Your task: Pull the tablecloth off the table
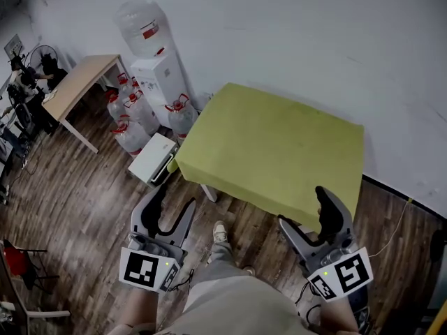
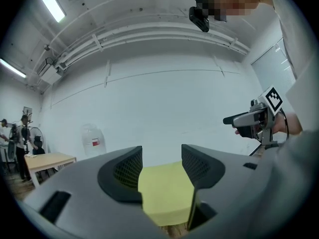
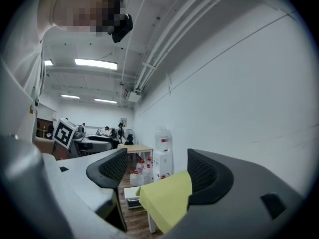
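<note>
**Head view.** A flat, matte yellow-green tablecloth lies smooth over a rectangular table and hangs a little over its front edge and corners. The table's far side stands against a white wall. Left of the table are a white boxy water dispenser with a clear bottle on top, several clear jugs with red handles and a low white box. Farther left is a pale wooden desk. The floor is dark wood plank.

The left gripper is held off the table's near left corner, well clear of the cloth. Its grey moulded jaws are spread and hold nothing. The right gripper is at the table's front edge, with jaws apart. One fingertip overlaps the cloth's hem in the picture; whether it touches cannot be told.

**Left gripper view.** The left gripper has two curved jaws with mesh-textured pads, standing well apart and gripping nothing. The tablecloth shows through the gap, beyond them. The right gripper is off to the right of the table, and the dispenser and desk are to the left.

**Right gripper view.** The right gripper has its jaws wide apart. A corner of the tablecloth shows in the gap, partly hidden by one jaw, and neither pad presses on it. The dispenser stands beyond the table.
</note>
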`<state>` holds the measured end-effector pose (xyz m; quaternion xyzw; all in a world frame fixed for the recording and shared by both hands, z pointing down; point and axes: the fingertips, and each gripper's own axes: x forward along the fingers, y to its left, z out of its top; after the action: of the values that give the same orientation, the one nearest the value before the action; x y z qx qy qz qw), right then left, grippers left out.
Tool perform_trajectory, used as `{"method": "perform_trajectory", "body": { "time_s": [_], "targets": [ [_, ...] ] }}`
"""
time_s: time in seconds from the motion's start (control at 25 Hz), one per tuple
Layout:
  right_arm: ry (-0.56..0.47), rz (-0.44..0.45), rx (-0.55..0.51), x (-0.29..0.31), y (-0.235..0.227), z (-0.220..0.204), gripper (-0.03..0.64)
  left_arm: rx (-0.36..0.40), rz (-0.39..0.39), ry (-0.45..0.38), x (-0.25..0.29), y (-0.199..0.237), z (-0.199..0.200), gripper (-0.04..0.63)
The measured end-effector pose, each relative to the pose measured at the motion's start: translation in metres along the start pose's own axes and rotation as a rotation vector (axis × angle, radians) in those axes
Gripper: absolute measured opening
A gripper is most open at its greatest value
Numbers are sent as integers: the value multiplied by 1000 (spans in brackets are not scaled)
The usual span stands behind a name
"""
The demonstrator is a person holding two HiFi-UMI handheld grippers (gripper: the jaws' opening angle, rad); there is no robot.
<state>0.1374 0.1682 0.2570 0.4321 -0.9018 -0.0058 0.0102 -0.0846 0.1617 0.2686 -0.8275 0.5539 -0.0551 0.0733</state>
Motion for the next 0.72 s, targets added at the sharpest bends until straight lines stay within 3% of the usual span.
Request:
{"method": "perform_trajectory", "body": {
  "time_s": [0.28,0.72],
  "targets": [
    [94,1,18,62,-31,-28,383,-45,8,22,53,36,-23,256],
    [276,-26,67,200,-72,-92,383,-97,-90,221,170,109,-111,287]
  ]
}}
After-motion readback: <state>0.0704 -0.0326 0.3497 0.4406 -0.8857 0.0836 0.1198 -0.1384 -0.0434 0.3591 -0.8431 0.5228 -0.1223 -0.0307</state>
